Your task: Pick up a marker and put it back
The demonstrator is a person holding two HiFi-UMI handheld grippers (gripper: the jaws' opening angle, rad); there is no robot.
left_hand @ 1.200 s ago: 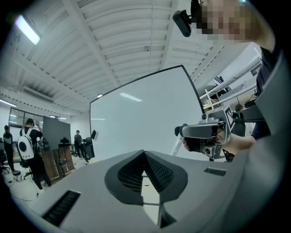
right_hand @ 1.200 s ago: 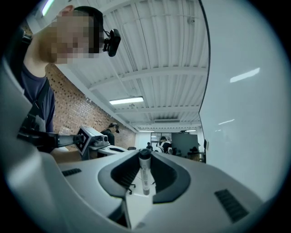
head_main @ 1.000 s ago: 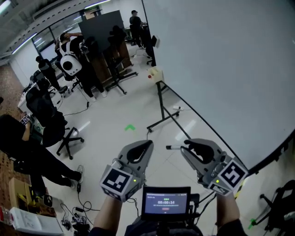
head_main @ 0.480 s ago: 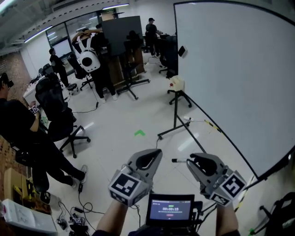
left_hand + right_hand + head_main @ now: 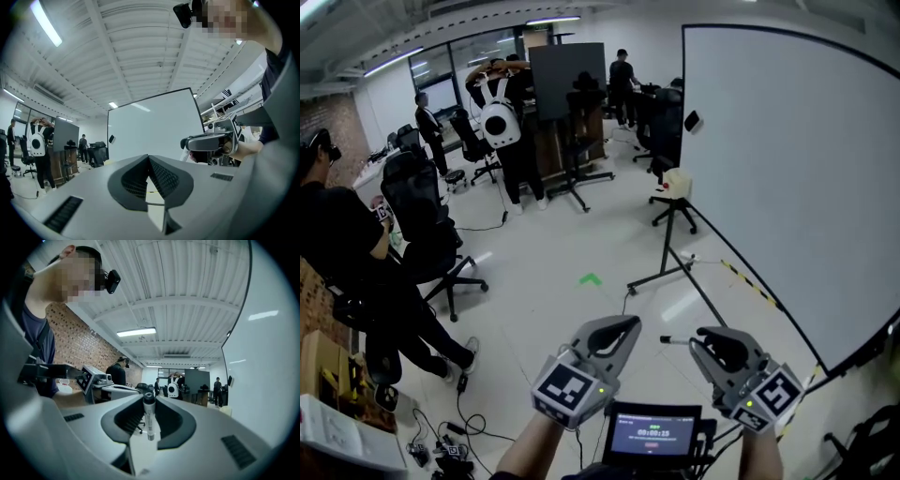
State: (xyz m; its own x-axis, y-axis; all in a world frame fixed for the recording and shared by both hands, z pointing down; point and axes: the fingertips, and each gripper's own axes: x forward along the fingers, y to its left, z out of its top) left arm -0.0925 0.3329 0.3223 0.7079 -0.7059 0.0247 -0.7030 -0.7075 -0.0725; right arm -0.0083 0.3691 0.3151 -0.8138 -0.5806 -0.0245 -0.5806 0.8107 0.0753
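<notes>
In the head view my right gripper (image 5: 698, 339) is held low at the right and is shut on a marker (image 5: 675, 340), which pokes out leftward from between the jaws. The right gripper view looks along that gripper (image 5: 149, 399), where the pale marker (image 5: 149, 418) with its dark cap stands clamped between the two jaws. My left gripper (image 5: 630, 323) is level with it at the left, jaws together and holding nothing. Its tips (image 5: 148, 156) meet in the left gripper view. A large whiteboard (image 5: 787, 187) stands to the right, ahead of both grippers.
The whiteboard's black stand legs (image 5: 661, 272) spread over the pale floor, with a small beige box (image 5: 677, 183) at the board's edge. People and office chairs (image 5: 431, 253) fill the left side. A small screen (image 5: 654, 433) sits between my forearms. Cables (image 5: 441, 450) lie at the bottom left.
The head view has swung so that the whiteboard sits further right and more of the room shows. Both grippers sit a little lower in the picture, and the marker stays clamped in the right one.
</notes>
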